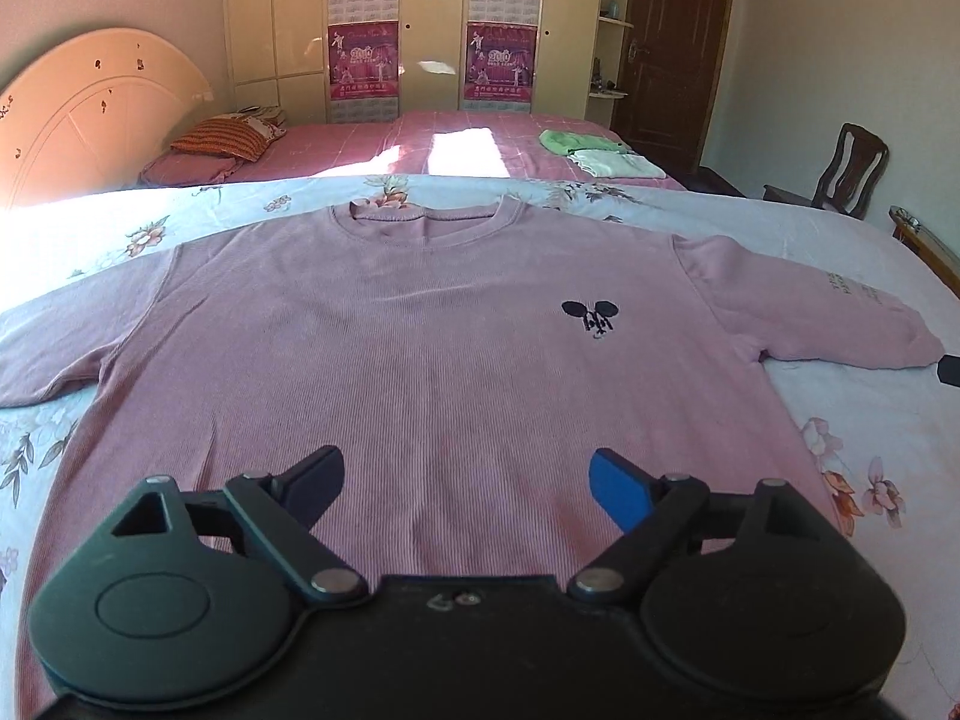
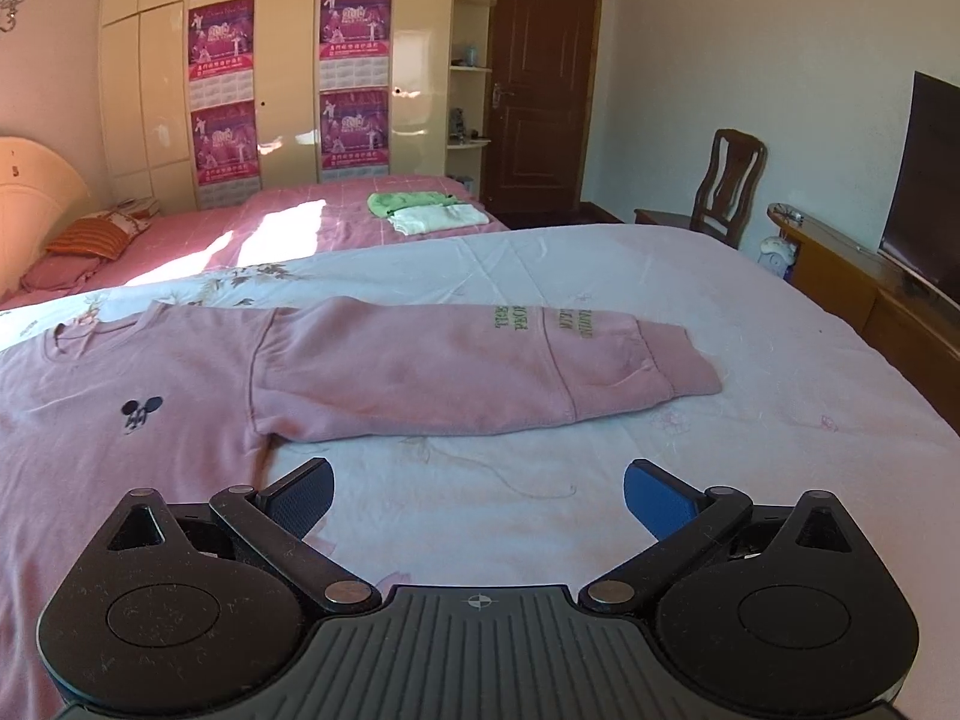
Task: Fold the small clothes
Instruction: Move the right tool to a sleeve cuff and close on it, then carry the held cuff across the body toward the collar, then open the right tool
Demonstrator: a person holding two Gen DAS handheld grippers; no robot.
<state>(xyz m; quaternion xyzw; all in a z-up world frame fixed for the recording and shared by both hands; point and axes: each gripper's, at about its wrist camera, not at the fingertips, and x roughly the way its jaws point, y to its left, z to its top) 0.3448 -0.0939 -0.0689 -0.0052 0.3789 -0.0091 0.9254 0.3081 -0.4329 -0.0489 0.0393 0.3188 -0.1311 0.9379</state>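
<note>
lying flat, pink shirt (image 1: 420, 312) leaves bare bedsheet (image 2: 720, 276) beyond its sleeve; both tongs (image 1: 465, 483) (image 2: 479, 495) released, empty.

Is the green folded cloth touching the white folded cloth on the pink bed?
Touching: the right wrist view shows the green cloth directly against the white cloth.
</note>
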